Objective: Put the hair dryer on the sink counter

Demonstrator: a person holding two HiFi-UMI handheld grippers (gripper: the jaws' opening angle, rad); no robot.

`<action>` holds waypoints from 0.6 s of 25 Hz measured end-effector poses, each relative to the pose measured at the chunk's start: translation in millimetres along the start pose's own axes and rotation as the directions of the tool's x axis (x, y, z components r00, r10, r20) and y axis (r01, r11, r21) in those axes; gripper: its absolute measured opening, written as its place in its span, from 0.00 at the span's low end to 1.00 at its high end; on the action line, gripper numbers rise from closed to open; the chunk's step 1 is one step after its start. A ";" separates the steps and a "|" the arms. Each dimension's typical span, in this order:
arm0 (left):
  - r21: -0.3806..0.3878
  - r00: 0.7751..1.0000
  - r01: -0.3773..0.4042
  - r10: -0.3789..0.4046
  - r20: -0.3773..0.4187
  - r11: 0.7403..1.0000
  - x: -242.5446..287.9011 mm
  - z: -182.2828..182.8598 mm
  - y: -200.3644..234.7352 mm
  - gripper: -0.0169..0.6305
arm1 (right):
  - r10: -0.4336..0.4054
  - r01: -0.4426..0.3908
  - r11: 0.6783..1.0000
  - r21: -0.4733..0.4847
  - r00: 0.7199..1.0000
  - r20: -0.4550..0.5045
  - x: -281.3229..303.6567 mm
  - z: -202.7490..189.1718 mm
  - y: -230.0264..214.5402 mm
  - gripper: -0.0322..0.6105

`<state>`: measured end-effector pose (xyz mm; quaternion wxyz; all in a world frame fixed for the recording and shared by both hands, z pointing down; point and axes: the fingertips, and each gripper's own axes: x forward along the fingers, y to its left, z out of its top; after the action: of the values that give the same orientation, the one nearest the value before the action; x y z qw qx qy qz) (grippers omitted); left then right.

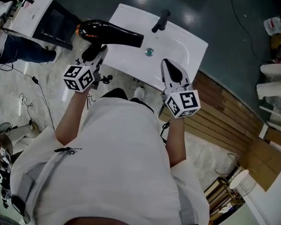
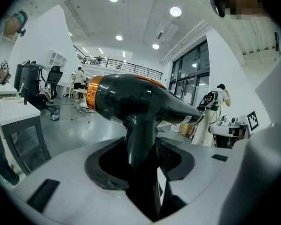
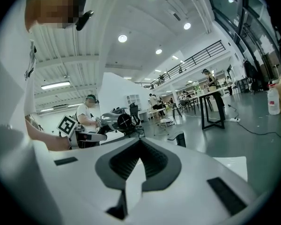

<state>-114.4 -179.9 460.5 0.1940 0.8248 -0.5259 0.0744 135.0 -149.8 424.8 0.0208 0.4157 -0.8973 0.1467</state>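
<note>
hair dryer (image 1: 110, 33): handle clamped in my left gripper (image 1: 94, 53), barrel pointing right over sink counter (image 1: 187, 43) edge; right gripper (image 1: 171, 70) closed, empty.

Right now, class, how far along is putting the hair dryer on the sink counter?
Done: the hair dryer is picked up, its handle clamped in the jaws of the left gripper. In hand: it hangs over the left end of the sink counter, apparently not resting on it. Left: set it down and release. The right gripper is empty, jaws together.
</note>
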 end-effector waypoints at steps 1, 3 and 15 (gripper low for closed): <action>0.003 1.000 -0.002 0.002 0.000 1.000 0.6 1.0 -0.1 0.30 | 0.004 -0.004 1.000 0.000 1.000 0.001 0.7 0.0 -0.2 0.06; 0.008 1.000 -0.005 0.005 0.000 1.000 2.2 1.9 -0.1 0.30 | 0.009 -0.009 1.000 -0.001 1.000 0.000 1.4 -1.2 -1.4 0.06; 0.006 1.000 0.002 -0.002 -0.014 1.000 20.3 7.6 9.8 0.30 | 0.006 -0.005 1.000 0.012 1.000 -0.025 16.6 -3.6 -9.6 0.06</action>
<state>-115.0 -203.6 462.6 0.1953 0.8253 -0.5235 0.0815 131.0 -167.0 433.3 0.0290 0.4115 -0.8972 0.1574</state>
